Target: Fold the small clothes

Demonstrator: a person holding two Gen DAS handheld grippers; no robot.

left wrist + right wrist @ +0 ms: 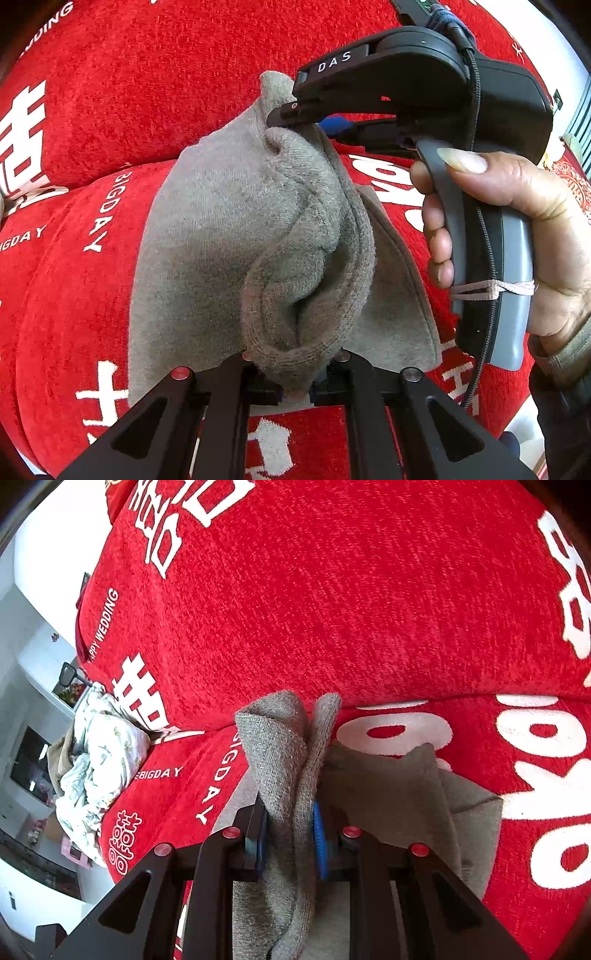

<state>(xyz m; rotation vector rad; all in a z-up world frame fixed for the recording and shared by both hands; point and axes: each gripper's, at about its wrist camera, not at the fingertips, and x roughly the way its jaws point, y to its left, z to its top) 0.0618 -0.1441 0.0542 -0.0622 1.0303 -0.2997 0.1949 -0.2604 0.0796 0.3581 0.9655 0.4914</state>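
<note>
A small grey knit garment (236, 236) lies on the red sofa seat, bunched and lifted into folds. My left gripper (295, 384) is shut on its near ribbed edge. My right gripper (291, 118), held by a hand, is shut on its far corner. In the right wrist view the same grey garment (284, 760) is pinched between my right gripper's (290, 838) blue pads (318, 834), with a flat part of the cloth spread out to the right.
The red sofa (332, 609) with white lettering fills both views, its backrest just behind the garment. A pile of white floral cloth (99, 760) lies at the sofa's left end. Room furniture shows beyond the sofa's left edge.
</note>
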